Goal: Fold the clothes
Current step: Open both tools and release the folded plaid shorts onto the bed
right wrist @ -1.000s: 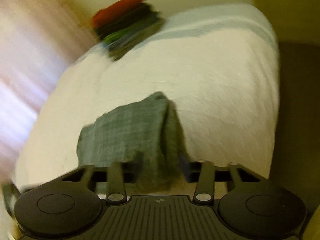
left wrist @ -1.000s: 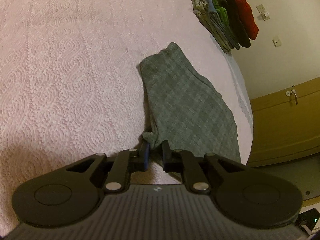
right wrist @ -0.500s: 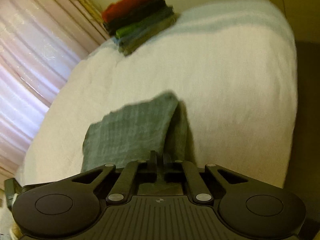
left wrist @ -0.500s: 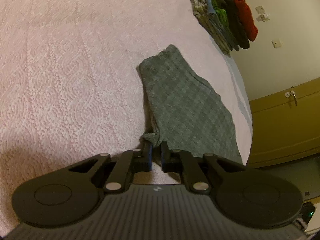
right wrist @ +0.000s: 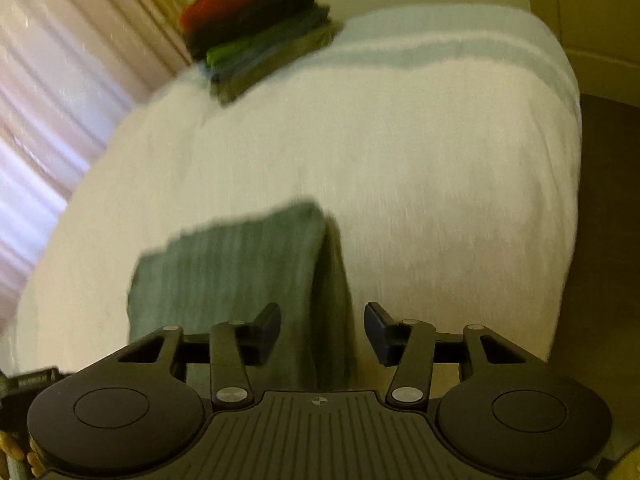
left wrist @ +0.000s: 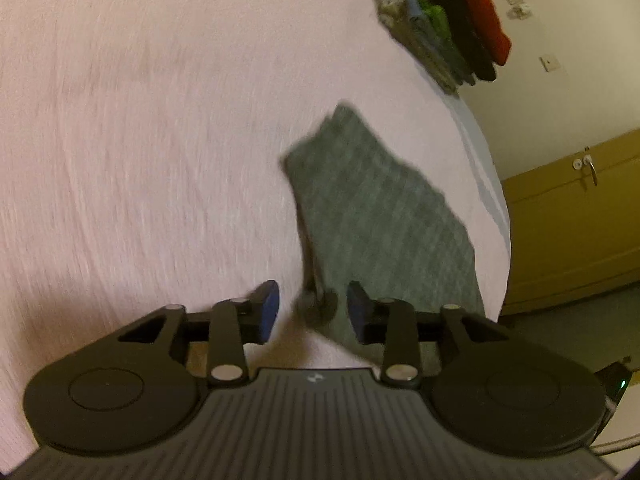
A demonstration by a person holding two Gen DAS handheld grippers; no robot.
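Both grippers, pinched on the cloth a moment ago, are now opening. The left gripper [left wrist: 312,307] stands parted, a corner of the folded grey-green garment [left wrist: 380,216] loose between its pads, seemingly untouched through the blur. The right gripper [right wrist: 322,330] gapes over the garment's near edge. It lies flat on the white bedspread [right wrist: 420,168], the stack of folded clothes [right wrist: 256,28] well beyond.
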